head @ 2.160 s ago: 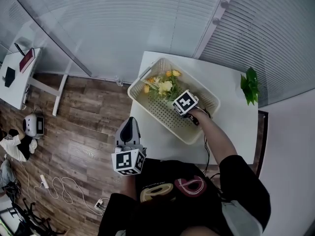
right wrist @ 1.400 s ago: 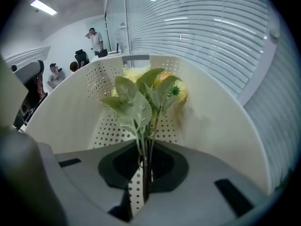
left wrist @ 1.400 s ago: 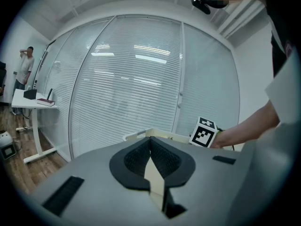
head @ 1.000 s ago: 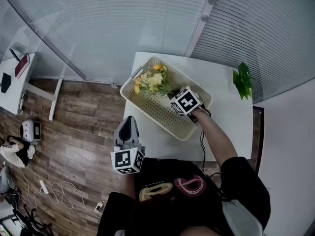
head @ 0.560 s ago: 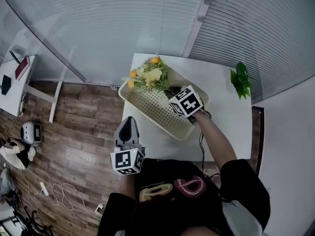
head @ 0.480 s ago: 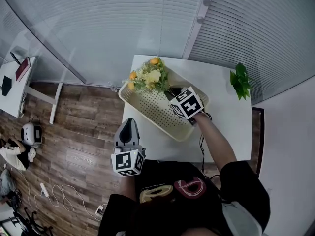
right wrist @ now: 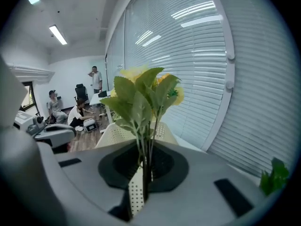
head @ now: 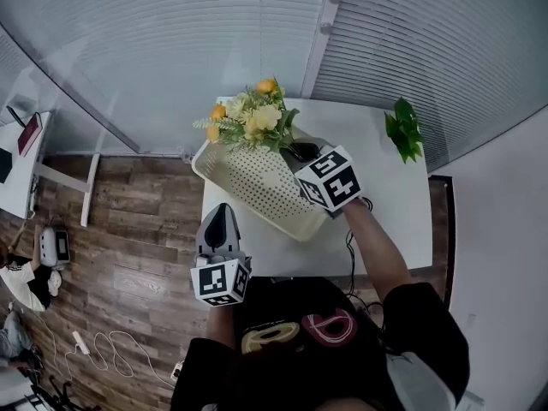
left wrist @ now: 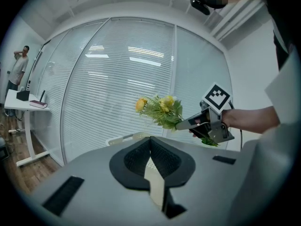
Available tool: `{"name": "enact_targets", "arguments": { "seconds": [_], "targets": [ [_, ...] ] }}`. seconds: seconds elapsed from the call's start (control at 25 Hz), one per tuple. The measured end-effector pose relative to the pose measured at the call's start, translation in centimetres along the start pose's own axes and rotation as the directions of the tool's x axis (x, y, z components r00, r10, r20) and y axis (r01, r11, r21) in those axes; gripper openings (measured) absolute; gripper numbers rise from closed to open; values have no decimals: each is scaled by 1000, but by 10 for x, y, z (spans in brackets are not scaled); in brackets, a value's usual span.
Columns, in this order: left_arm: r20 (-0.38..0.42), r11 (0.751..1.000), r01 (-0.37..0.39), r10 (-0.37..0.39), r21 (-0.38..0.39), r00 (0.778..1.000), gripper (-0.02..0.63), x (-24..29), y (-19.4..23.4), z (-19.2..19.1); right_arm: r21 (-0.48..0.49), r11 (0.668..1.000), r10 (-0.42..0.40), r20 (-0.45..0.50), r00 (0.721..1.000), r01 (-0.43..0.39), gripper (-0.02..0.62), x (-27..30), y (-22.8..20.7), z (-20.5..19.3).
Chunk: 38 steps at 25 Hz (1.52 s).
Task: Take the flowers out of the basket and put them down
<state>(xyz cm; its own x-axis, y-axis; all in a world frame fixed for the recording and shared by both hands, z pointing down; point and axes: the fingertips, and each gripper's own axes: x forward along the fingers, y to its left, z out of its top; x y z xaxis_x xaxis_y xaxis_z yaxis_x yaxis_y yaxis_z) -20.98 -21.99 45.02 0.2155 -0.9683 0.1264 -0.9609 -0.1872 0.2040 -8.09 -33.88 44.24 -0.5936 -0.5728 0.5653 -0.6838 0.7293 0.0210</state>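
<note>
- Bunch of yellow and orange flowers [head: 248, 118] out of the basket [head: 257, 187]: held in the air, above the far left corner and clear of the rim.
- Right gripper [head: 298, 151] clenched on the green stems [right wrist: 143, 159]; jaws nearly together, stems pinched between the pads, leaves and blooms standing straight out beyond the tips.
- From the left gripper view: bouquet well above the basket rim, nothing hanging down to it.
- Basket seen from the head view: perforated floor bare, no other flower or loose stem made out inside. Resting on the left part of the white table [head: 394, 204], set at an angle to the table's edges.
- Left gripper [head: 220, 217] off the table on the near side, low by the person's body; jaws drawn together, nothing between them. No share in the work at present.
- Green leafy sprig [head: 402, 131] at the far right corner of the table, well apart from the basket; not part of the bunch.
- Progress, as a judgement: first half done (flowers out), second half not yet done (no contact with any surface).
- Left to do: carry the bunch sideways clear of the basket, lower onto bare tabletop, probably to the right of the basket, then release.
- Worth watching: thin stems in a narrow pinch, top-heavy head, likely to swing or twist on the way down.
</note>
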Motion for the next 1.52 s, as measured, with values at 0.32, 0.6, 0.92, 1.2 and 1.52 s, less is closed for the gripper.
{"name": "enact_targets", "arguments": {
  "seconds": [0.32, 0.6, 0.92, 1.2, 1.52],
  "targets": [
    [-7, 998, 56, -56, 8, 998, 17, 2, -28, -2, 50, 996, -70, 38, 997, 68, 34, -49, -13, -7],
    [-15, 995, 96, -96, 18, 995, 17, 7, -56, -6, 106, 982, -159, 45, 986, 154, 34, -93, -41, -31],
    [-22, 988, 154, -154, 8, 988, 17, 15, -71, -3, 161, 957, -247, 22, 969, 240, 34, -120, -62, -54],
    [-21, 981, 188, -187, 42, 982, 17, 21, -102, -8, 203, 930, -314, 3, 949, 307, 34, -156, -82, -88],
    [0, 975, 216, -216, 51, 976, 17, 25, -128, -1, 265, 890, -375, -39, 926, 371, 34, -190, -103, -129]
  ]
}}
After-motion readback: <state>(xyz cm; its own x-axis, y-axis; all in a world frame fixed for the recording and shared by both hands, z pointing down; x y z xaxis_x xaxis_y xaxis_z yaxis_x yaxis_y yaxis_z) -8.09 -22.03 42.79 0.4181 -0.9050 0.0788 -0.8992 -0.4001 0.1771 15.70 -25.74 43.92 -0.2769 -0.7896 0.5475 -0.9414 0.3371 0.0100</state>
